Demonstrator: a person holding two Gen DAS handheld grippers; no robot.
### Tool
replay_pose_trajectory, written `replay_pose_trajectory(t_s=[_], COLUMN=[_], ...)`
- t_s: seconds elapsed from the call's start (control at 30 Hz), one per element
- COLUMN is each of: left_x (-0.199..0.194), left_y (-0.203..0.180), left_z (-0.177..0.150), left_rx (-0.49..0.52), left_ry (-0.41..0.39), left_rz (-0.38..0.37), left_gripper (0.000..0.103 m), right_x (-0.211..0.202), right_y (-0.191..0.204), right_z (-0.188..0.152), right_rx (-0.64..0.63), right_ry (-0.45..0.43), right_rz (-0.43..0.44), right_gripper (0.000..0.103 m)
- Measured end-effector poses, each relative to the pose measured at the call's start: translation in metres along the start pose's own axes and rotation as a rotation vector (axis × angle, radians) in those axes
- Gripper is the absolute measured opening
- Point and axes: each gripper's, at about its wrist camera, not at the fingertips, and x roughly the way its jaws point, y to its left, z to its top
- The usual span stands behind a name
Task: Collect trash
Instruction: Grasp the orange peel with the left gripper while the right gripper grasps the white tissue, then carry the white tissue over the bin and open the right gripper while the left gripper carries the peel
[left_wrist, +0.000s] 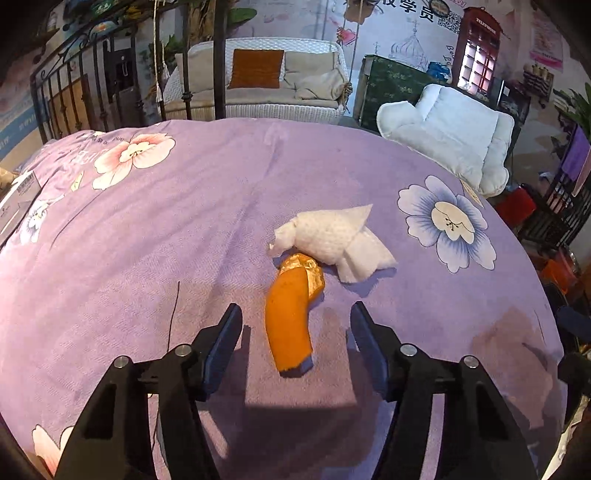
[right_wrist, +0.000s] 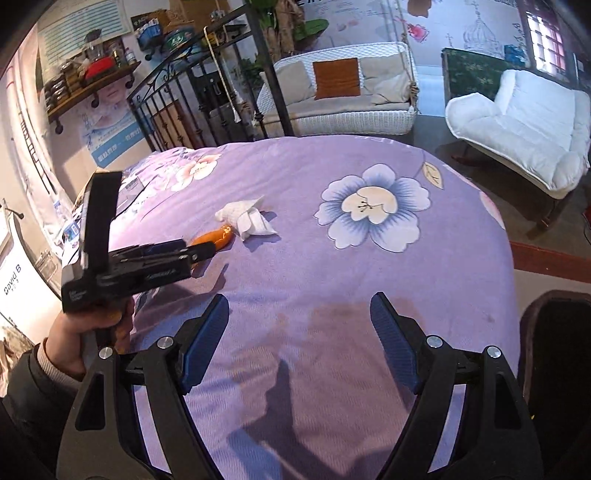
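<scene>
Orange peel (left_wrist: 291, 325) lying on the purple bedspread (left_wrist: 166, 240), top end touching a crumpled white tissue (left_wrist: 332, 243). Left gripper (left_wrist: 295, 325) spread wide, fingers either side of the peel, gripping nothing. Right gripper (right_wrist: 299, 321) wide open too, empty, over bare bedspread well back from the peel.

On the white board (right_wrist: 13, 278) at the left edge of the right wrist view, the words "David B" can be read. On the back wall (left_wrist: 410, 7) in the left wrist view there are large Chinese characters, "学员", and beside them a QR code (left_wrist: 450, 23). The red phone booth (left_wrist: 480, 48) has a sign on top, but it is too small to read. The bedcover (left_wrist: 92, 142) has some printed letters, not legible.
</scene>
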Motion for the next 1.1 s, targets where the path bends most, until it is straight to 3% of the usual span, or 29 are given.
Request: replay_pose_trajectory(t_s=[0.03,0.07,0.1,0.17,0.43,0.73,0.83,0.9,1.0,1.1], left_x=[0.004,0.007,0.009,0.005,-0.034,-0.058,-0.061,-0.061,-0.061,-0.064], left_y=[0.002,0.002,0.001,0.001,0.007,0.023,0.024,0.024,0.023,0.022], left_z=[0.003,0.004,0.003,0.001,-0.020,-0.040,-0.042,-0.044,-0.047,-0.050], left_rx=[-0.007,-0.010,-0.009,-0.004,-0.043,-0.118,-0.130,-0.129,-0.136,-0.142], left_ry=[0.013,0.026,0.034,0.029,-0.033,-0.053,-0.059,-0.060,-0.056,-0.063], left_rz=[-0.002,0.001,0.008,0.001,0.005,-0.018,-0.032,-0.035,-0.038,-0.042], left_gripper=[0.048,0.033,0.026,0.022,0.019,0.019,0.019,0.019,0.019,0.019], right_x=[0.004,0.009,0.014,0.023,0.075,0.154,0.169,0.176,0.174,0.157], right_y=[0.002,0.004,0.005,0.010,0.041,0.069,0.072,0.072,0.073,0.074], right_z=[0.002,0.005,0.007,0.014,0.047,0.072,0.077,0.077,0.075,0.072], right_rx=[-0.004,-0.009,-0.016,-0.033,-0.122,-0.199,-0.215,-0.220,-0.214,-0.210], right_ry=[0.007,0.016,0.023,0.034,0.082,0.177,0.188,0.205,0.203,0.181], right_rz=[0.004,0.009,0.014,0.019,0.042,0.041,0.021,0.016,0.022,0.032], right_gripper=[0.079,0.079,0.079,0.079,0.078,0.063,0.050,0.024,0.016,0.014])
